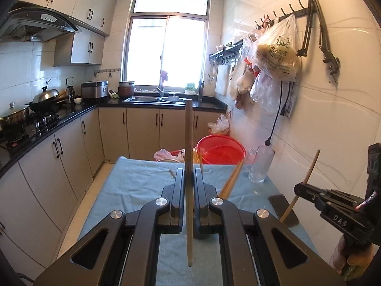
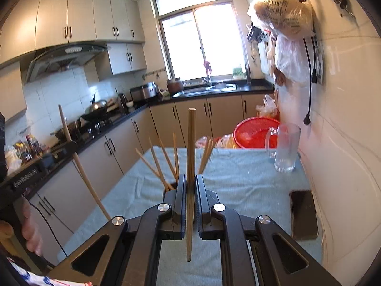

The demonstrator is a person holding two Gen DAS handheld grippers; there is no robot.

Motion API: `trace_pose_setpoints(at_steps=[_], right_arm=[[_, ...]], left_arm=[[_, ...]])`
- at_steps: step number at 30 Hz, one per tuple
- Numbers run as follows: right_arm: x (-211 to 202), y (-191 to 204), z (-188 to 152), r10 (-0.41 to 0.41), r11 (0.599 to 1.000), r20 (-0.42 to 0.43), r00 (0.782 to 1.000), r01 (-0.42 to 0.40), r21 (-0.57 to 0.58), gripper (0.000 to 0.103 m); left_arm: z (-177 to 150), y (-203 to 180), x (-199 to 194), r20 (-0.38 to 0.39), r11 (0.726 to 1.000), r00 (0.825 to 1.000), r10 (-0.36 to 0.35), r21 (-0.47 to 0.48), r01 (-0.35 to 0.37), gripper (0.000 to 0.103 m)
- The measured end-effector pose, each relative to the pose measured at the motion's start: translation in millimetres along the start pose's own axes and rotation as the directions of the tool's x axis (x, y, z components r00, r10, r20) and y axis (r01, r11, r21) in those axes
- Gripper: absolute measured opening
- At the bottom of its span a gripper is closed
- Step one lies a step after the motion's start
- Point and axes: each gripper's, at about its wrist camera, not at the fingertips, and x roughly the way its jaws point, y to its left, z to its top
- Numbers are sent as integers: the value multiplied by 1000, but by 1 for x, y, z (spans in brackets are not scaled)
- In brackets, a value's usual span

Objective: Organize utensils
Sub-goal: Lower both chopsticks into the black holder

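The right gripper [image 2: 190, 186] is clamped on 1 upright chopstick [image 2: 191, 147], its tip pointing to 12 o'clock. Just behind the jaws, about 6 loose chopsticks [image 2: 164, 164] fan out of what may be a dark holder, mostly hidden. At 9 o'clock the left gripper [image 2: 69, 145] grips another chopstick [image 2: 81, 166]. A glass mug [image 2: 285, 147] stands at 2 o'clock on the blue cloth [image 2: 243, 181], a phone [image 2: 303, 214] at 4 o'clock.
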Motion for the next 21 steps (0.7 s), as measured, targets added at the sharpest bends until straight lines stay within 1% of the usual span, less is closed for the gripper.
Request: trace_pose_setpoints(at_steps=[4, 8, 13, 14, 18, 21], right_arm=[[4, 3, 17, 8, 1000, 30, 1000, -8, 2, 7], [13, 6, 27, 17, 1000, 40, 999, -17, 8, 7], [26, 8, 28, 15, 1000, 31, 999, -15, 3, 7], [29, 8, 27, 14, 1000, 25, 1000, -14, 4, 7], [39, 5, 27, 10, 1000, 9, 1000, -10, 16, 7], [42, 2, 28, 8, 1000, 7, 1000, -9, 24, 7]], left_arm=[[8, -6, 11, 8, 1000, 1000, 1, 19, -1, 6], [10, -11, 25, -5, 999, 1000, 4, 32, -3, 6], [8, -14, 44, -43, 998, 998, 38, 55, -36, 6], [7, -14, 50, -61, 997, 997, 47, 61, -43, 6], [4, -13, 65, -104, 996, 992, 66, 72, -59, 7], [2, -11, 71, -121, 995, 990, 77, 78, -68, 6]])
